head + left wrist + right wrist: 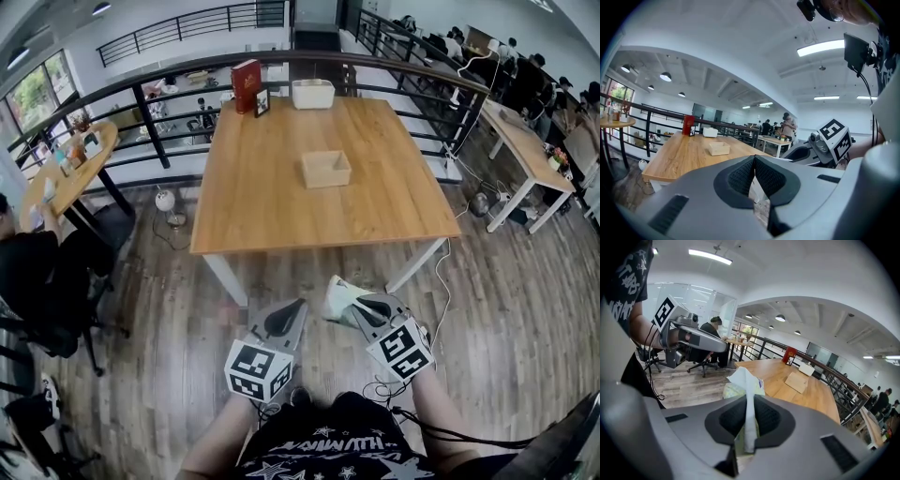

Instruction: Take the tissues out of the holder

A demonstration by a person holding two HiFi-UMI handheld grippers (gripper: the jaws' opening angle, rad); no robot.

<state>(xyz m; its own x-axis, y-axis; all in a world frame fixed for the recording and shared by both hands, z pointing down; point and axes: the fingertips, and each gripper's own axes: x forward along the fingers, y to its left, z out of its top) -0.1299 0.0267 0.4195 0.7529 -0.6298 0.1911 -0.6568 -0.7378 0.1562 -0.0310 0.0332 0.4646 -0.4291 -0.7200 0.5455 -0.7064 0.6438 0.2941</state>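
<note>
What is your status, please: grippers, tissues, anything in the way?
Left gripper shut, empty. Right gripper shut on tissue pack, off the table. Holder on table, looks empty. No obstacle seen.

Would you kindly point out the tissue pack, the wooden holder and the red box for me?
tissue pack (pixel 743 377): right gripper view, white sheet above the jaws.
wooden holder (pixel 325 178): head view, front wall.
red box (pixel 247 86): head view, front face.
</note>
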